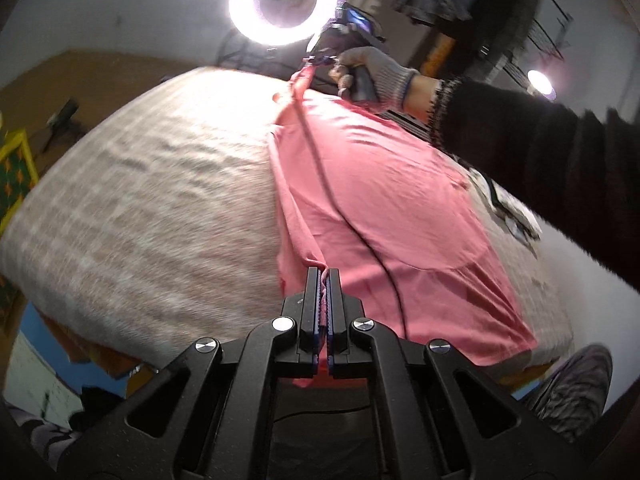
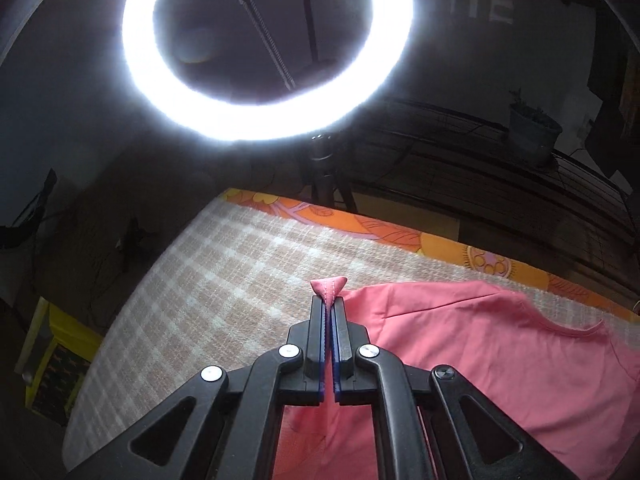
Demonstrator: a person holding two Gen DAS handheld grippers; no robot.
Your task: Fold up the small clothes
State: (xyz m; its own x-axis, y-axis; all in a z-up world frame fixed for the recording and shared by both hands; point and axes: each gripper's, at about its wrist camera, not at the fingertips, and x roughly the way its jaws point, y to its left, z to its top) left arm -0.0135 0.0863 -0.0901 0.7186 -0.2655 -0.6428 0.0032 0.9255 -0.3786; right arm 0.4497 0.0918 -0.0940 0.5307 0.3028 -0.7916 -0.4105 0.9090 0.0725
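Both grippers, left (image 1: 323,276) and right (image 2: 329,300), clamped on pink garment (image 1: 380,200).

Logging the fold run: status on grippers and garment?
Left gripper shut on pink shirt. Right gripper shut on another corner. Shirt partly spread on checked blanket. Black cable trails across shirt.

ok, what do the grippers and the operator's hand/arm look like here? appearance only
Both the left gripper and right gripper are matte black linkage frames with silver pivot screws and blue-edged finger pads. A black cable trails from the right one. The right hand wears a grey knit glove and a fuzzy black sleeve.
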